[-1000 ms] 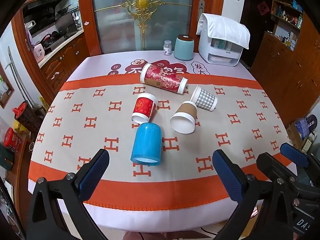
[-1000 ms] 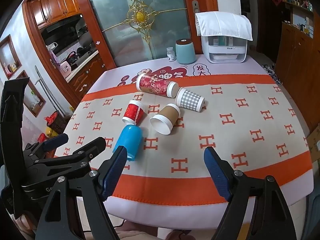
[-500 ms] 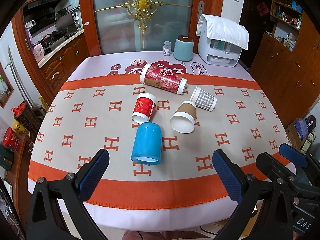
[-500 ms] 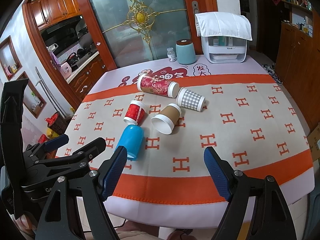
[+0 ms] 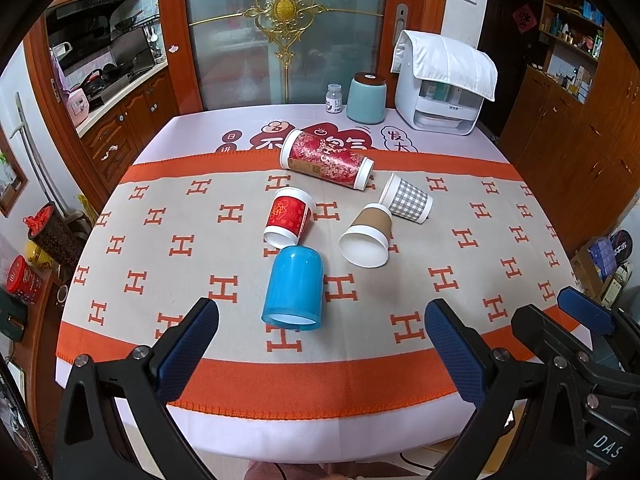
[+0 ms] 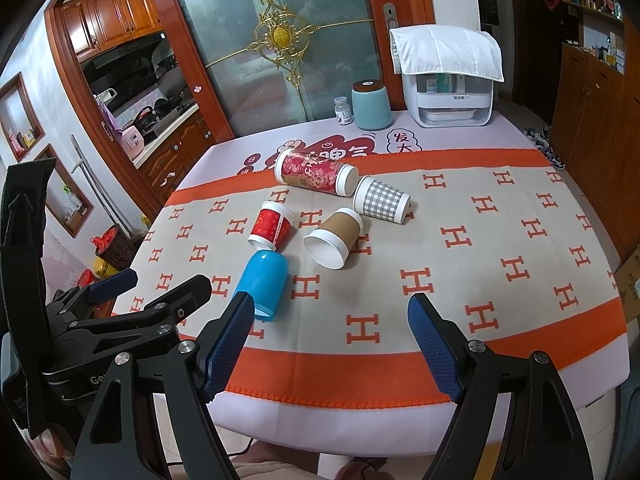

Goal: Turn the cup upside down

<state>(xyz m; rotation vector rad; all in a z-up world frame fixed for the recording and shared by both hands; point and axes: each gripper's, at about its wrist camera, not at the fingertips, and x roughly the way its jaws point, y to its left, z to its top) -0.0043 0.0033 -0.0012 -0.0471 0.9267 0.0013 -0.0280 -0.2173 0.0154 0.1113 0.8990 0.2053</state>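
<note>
Several cups lie on their sides on the table. A blue cup (image 5: pixel 294 286) (image 6: pixel 264 280) lies nearest, mouth toward me. Behind it lie a small red cup (image 5: pixel 289 217) (image 6: pixel 271 226), a brown paper cup (image 5: pixel 367 235) (image 6: pixel 334 237), a grey checked cup (image 5: pixel 407 198) (image 6: pixel 382 199) and a tall red floral tumbler (image 5: pixel 327 159) (image 6: pixel 316 172). My left gripper (image 5: pixel 320 344) is open and empty at the table's near edge, straight in front of the blue cup. My right gripper (image 6: pixel 331 338) is open and empty, to the right of the blue cup.
The table carries an orange and beige cloth with H marks (image 5: pixel 440 280). At the back stand a teal canister (image 5: pixel 367 98), a small jar (image 5: pixel 334 98) and a white appliance under a white cloth (image 5: pixel 442 84). Wooden cabinets stand left and right.
Both grippers have crept slightly forward toward the table. The cups have not moved.
</note>
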